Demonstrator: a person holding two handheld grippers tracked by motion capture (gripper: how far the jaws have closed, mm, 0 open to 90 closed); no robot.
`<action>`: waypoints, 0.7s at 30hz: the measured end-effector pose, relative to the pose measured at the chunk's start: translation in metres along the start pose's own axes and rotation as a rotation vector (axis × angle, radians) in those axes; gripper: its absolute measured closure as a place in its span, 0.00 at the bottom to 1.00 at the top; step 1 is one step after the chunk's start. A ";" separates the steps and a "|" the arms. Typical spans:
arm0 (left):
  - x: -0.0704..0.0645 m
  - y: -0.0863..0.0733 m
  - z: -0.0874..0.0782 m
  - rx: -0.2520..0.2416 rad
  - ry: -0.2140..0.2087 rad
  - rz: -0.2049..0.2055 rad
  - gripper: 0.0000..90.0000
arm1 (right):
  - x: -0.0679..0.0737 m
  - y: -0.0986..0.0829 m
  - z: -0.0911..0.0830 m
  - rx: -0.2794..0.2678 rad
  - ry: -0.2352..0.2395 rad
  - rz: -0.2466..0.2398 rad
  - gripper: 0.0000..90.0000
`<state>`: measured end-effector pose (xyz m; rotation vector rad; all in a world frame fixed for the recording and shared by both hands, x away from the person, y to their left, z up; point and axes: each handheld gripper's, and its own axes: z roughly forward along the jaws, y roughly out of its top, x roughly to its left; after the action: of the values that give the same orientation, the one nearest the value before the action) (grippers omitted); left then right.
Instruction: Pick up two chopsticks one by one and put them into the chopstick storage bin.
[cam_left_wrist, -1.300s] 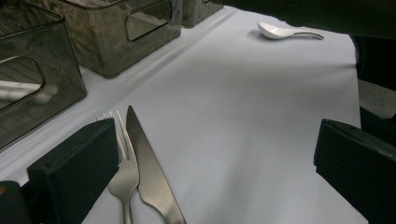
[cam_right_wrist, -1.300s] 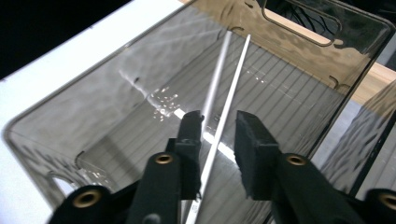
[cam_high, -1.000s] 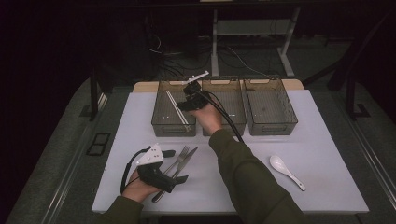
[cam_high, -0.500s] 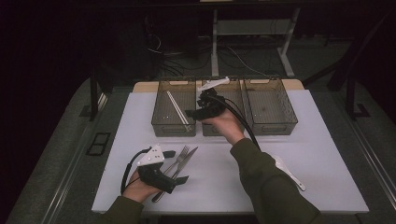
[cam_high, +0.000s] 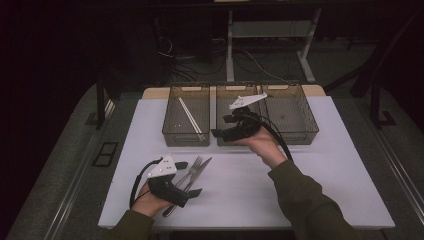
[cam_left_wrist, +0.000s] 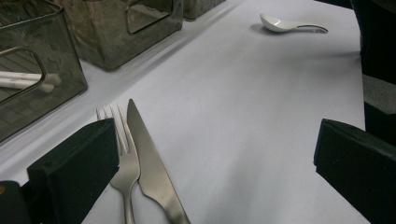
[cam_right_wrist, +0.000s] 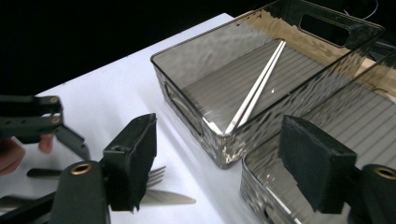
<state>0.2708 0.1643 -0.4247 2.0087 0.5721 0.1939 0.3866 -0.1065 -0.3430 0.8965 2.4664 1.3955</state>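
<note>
A steel fork (cam_high: 194, 169) and knife (cam_high: 199, 172) lie side by side on the white table (cam_high: 240, 195) at the front left. My left gripper (cam_high: 189, 178) is open around their handle ends, low over the table. In the left gripper view the fork (cam_left_wrist: 120, 158) lies against the left jaw with the knife (cam_left_wrist: 150, 163) beside it. My right gripper (cam_high: 221, 126) is open and holds nothing, raised over the front edge of the middle bin (cam_high: 235, 90). Two white chopsticks (cam_high: 190, 115) lie in the left bin (cam_high: 180, 137), and the right gripper view also has the chopsticks (cam_right_wrist: 256, 91).
Three smoky clear bins stand in a row at the back; the right bin (cam_high: 300, 135) looks bare. A white spoon (cam_left_wrist: 289, 24) lies far off on the table in the left gripper view. The right forearm (cam_high: 305, 200) crosses the table's front right.
The right gripper has moved from above the left bin to the right and back toward the person, over the middle bin's front edge. The left gripper has stayed still.
</note>
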 end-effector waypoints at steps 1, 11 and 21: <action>0.000 0.000 0.000 0.000 0.001 0.001 0.00 | 0.000 -0.002 -0.003 -0.001 -0.002 0.001 0.29; 0.001 0.000 0.001 0.003 0.006 0.006 0.00 | 0.002 -0.031 -0.029 -0.007 0.018 -0.006 0.28; 0.001 -0.001 0.001 0.000 0.011 -0.012 0.00 | 0.004 -0.061 -0.055 -0.022 0.025 0.012 0.28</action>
<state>0.2716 0.1645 -0.4266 2.0051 0.5906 0.1976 0.3348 -0.1675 -0.3620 0.8959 2.4629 1.4426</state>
